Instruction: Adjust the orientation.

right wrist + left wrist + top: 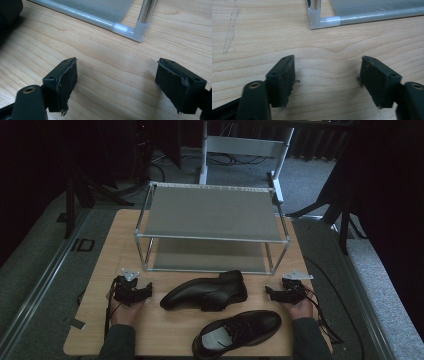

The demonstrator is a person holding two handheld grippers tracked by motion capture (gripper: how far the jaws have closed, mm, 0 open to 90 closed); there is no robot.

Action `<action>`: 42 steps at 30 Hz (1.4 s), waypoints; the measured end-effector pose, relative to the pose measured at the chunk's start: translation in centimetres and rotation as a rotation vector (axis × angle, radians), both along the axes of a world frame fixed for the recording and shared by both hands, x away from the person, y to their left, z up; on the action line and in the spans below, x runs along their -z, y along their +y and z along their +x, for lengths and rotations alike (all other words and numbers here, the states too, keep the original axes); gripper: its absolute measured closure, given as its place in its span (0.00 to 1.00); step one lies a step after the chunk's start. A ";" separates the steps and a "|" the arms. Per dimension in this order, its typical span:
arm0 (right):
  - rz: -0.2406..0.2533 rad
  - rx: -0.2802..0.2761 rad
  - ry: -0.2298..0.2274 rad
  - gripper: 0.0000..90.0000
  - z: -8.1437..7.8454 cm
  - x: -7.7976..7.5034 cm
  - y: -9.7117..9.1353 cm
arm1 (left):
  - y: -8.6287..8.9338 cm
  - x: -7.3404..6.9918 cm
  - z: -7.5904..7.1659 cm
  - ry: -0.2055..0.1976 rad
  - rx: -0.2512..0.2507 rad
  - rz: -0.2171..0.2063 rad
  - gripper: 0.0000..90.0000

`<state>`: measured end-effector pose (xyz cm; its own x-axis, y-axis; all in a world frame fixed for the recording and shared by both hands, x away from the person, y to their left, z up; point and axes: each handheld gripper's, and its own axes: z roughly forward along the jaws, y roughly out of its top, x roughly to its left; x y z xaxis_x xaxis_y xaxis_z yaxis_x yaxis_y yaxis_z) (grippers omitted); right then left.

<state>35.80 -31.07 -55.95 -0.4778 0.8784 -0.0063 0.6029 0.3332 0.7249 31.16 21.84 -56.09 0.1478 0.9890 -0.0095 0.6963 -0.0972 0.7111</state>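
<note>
Two black leather shoes lie on the wooden table [100, 265]. One shoe [205, 292] rests on its side in the middle, toe to the left. The other shoe [239, 331] stands upright near the front edge, its opening facing up. Behind them stands a two-tier shoe rack [212, 212] with grey shelves and a metal frame. My left gripper [131, 291] rests on the table left of the shoes, open with nothing between its jaws [327, 82]. My right gripper [287, 292] rests to the right of the shoes, open and empty as well [116, 85].
The rack's front left foot [317, 21] stands just ahead of the left gripper, its front right foot [140, 31] just ahead of the right one. Cables trail from both grippers. Grey floor, dark curtains and stand legs surround the table.
</note>
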 end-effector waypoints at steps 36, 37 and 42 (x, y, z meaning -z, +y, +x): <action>-0.005 -0.141 -0.086 0.40 -5.2 -5.4 3.2 | -2.1 -7.1 -4.1 -0.147 0.239 -0.067 0.54; -0.007 -0.141 -0.091 0.40 -5.3 -5.6 3.3 | -2.4 -7.4 -4.3 -0.154 0.255 -0.062 0.54; 0.004 -0.144 -0.099 0.39 -6.9 -6.2 3.0 | -3.7 -9.3 -4.8 -0.173 0.318 -0.071 0.54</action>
<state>28.91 -28.05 -49.79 -0.5956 0.8012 -0.0568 0.4746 0.4081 0.7799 26.35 18.12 -46.77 0.4533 0.8910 -0.0250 0.5083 -0.2354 0.8284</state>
